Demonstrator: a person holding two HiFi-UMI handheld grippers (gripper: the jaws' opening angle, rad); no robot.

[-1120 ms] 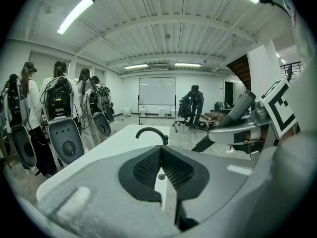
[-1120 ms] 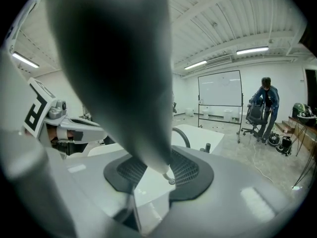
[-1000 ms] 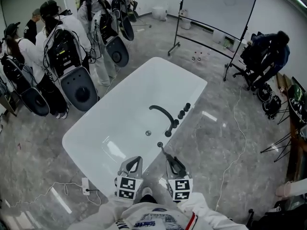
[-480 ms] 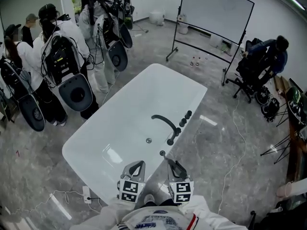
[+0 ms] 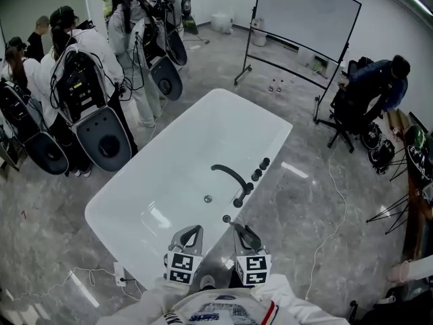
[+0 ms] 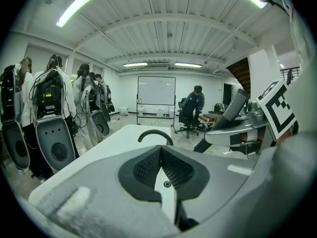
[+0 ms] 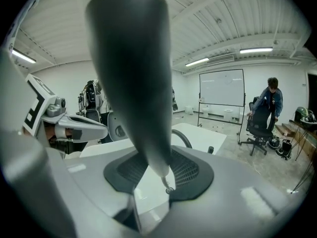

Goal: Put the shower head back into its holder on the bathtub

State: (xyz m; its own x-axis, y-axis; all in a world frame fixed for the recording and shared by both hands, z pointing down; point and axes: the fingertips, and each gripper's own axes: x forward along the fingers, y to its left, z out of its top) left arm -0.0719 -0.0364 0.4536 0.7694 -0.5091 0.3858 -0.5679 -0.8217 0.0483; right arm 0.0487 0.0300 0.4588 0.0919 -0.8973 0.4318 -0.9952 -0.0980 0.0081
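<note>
The right gripper (image 5: 245,235) is clamped on the shower head (image 7: 133,83), whose long axis slopes forward and down, narrow end leading. The holder (image 5: 226,219) on the bathtub (image 5: 284,124) rim lies just ahead of that end. The left gripper (image 5: 190,235), closed and empty, sits farther from the holder.

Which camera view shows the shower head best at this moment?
The right gripper view: the shower head fills the frame, clamped between the right gripper's jaws. The head view shows it only as a small dark shape above that gripper. The left gripper view catches it side-on, tilted, at the right.
</note>
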